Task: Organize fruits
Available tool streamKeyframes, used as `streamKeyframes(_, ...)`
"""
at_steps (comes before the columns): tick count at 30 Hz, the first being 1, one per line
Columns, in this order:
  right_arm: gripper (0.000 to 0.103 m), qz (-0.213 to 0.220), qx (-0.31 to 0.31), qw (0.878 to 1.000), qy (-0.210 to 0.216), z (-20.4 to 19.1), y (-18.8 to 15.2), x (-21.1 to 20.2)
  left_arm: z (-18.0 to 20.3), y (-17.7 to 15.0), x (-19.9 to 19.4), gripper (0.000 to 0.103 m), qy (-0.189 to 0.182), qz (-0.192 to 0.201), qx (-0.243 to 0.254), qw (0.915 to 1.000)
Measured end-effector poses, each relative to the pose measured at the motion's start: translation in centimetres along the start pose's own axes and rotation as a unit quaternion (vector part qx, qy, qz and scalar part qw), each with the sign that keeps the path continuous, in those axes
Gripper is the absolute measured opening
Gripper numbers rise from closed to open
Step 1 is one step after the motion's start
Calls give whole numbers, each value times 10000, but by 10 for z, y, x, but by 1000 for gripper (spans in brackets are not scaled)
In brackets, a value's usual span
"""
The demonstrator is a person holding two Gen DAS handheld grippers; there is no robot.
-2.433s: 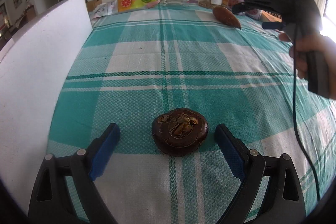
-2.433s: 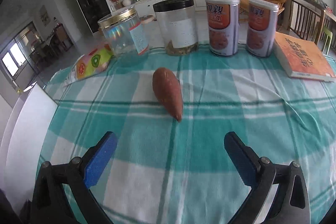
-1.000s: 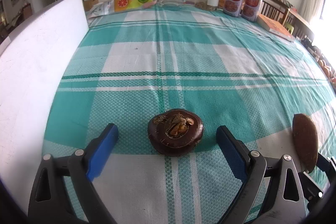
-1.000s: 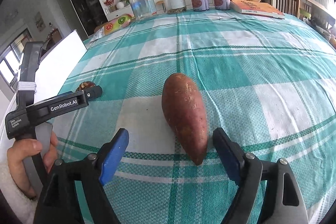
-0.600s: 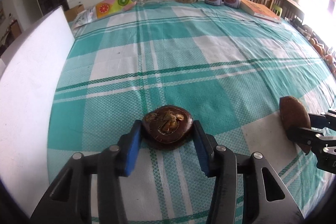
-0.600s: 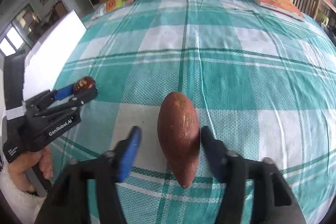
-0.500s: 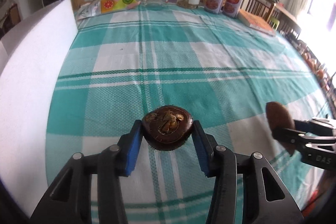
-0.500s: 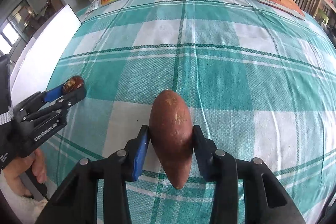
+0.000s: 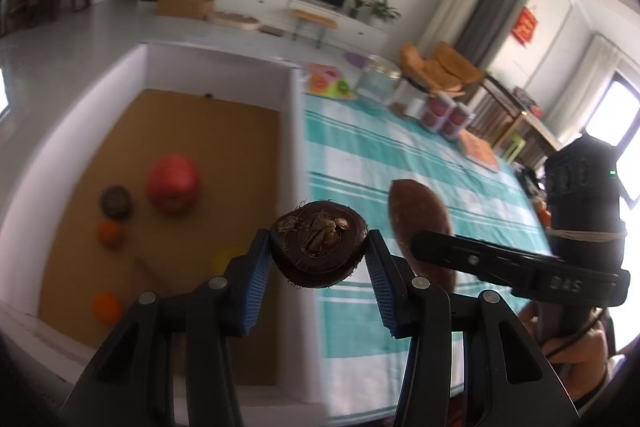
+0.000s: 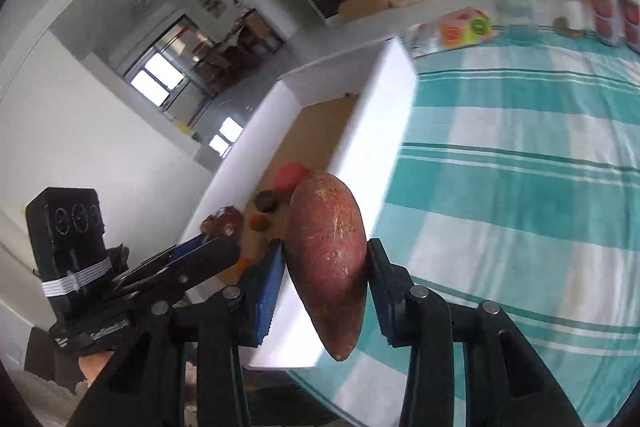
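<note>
My left gripper (image 9: pixel 318 259) is shut on a dark brown round fruit (image 9: pixel 318 249) and holds it in the air above the right wall of a white box (image 9: pixel 294 131). My right gripper (image 10: pixel 324 271) is shut on a reddish sweet potato (image 10: pixel 326 255), lifted above the table's left edge beside the box (image 10: pixel 384 99). The sweet potato also shows in the left wrist view (image 9: pixel 420 219), just right of the dark fruit. The left gripper with its fruit shows in the right wrist view (image 10: pixel 222 221).
The box has a brown floor (image 9: pixel 224 163) with a red fruit (image 9: pixel 173 183), a dark fruit (image 9: pixel 116 201), two small orange fruits (image 9: pixel 110 233) and a yellow one (image 9: pixel 224 259). The teal checked tablecloth (image 10: pixel 520 167) lies to the right. Jars and cans (image 9: pixel 442 113) stand at its far end.
Both grippers have lifted their fruits off the tablecloth and swung left to the white box, whose inside now shows.
</note>
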State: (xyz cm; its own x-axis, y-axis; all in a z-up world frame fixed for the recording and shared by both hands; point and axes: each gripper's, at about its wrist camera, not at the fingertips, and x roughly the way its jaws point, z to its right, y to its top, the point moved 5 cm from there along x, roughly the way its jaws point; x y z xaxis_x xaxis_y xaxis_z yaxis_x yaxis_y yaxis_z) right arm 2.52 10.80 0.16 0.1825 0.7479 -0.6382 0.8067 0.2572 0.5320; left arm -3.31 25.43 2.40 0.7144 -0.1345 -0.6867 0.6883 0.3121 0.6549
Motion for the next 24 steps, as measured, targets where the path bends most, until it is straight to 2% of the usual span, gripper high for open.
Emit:
streamKeyframes(3, 41, -344, -486, 9982, -69, -45, -1, 49, -59, -3, 7, 49, 989, -72, -129, 9950)
streamKeyframes(5, 41, -572, -747, 9954, -167, -65, -6, 78, -88, -10, 14, 49, 1375, -196, -244, 9900)
streamKeyframes(8, 41, -777, -994, 9914, -339, -84, -12, 112, -115, -23, 25, 49, 1658, -415, -374, 9846)
streamKeyframes(11, 42, -865, -1189, 9874, -578, -93, -16, 132, -121, -30, 27, 53, 1843, -467, -358, 9811)
streamKeyframes(12, 43, -833, -1229, 9871, -597, -95, -15, 133, -120, -31, 26, 61, 1907, -428, -316, 9802)
streamKeyframes(13, 49, -798, -1259, 9870, -604, -96, -14, 132, -117, -31, 22, 70, 1978, -367, -258, 9792)
streamKeyframes(14, 59, -723, -1293, 9869, -635, -98, -13, 127, -115, -29, 19, 73, 2059, -274, -196, 9780)
streamKeyframes(16, 71, -498, -1347, 9869, -741, -99, -8, 115, -109, -26, 12, 76, 2195, -93, -67, 9755)
streamKeyframes(18, 78, -318, -1371, 9865, -837, -98, -4, 101, -102, -22, 2, 81, 2262, 68, 38, 9740)
streamKeyframes(20, 89, -152, -1382, 9851, -1008, -92, 3, 84, -97, -18, -11, 82, 2331, 371, 126, 9717)
streamKeyframes(22, 93, 17, -1358, 9830, -1238, -87, 4, 69, -90, -14, -23, 88, 2534, 654, 179, 9650)
streamKeyframes(24, 93, 122, -1265, 9814, -1440, -80, 4, 55, -85, -10, -31, 89, 2836, 787, 191, 9555)
